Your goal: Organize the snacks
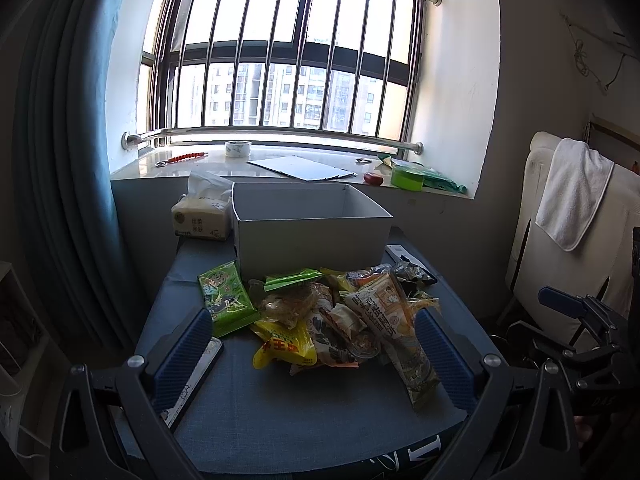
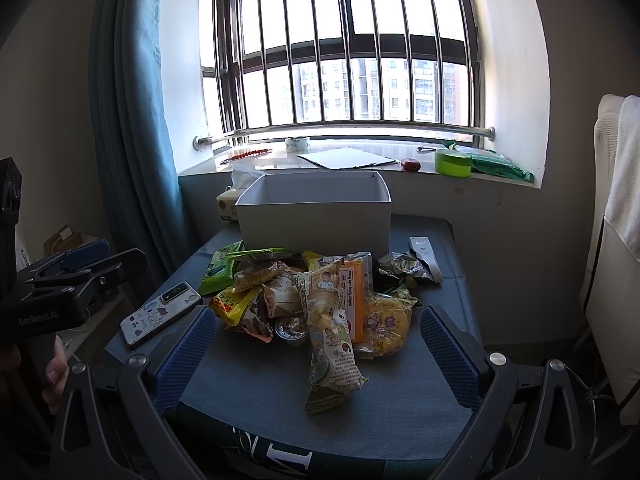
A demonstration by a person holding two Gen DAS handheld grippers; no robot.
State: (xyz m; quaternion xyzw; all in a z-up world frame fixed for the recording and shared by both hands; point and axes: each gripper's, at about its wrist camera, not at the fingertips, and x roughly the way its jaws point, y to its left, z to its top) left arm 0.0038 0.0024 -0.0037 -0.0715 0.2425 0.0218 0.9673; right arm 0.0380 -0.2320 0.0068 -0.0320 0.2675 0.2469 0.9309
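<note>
A pile of snack packets lies on the blue-grey table, in front of an open, empty grey box. The pile and the box also show in the right wrist view. A green packet lies at the pile's left, a yellow one at its front, and a long cream packet reaches toward me. My left gripper is open and empty, just short of the pile. My right gripper is open and empty, with the long packet's end between its fingers but not touching.
A phone lies at the table's left, a white remote at its right. A tissue pack stands left of the box. The windowsill holds tape, a board and a green tin. A chair with a white towel stands right.
</note>
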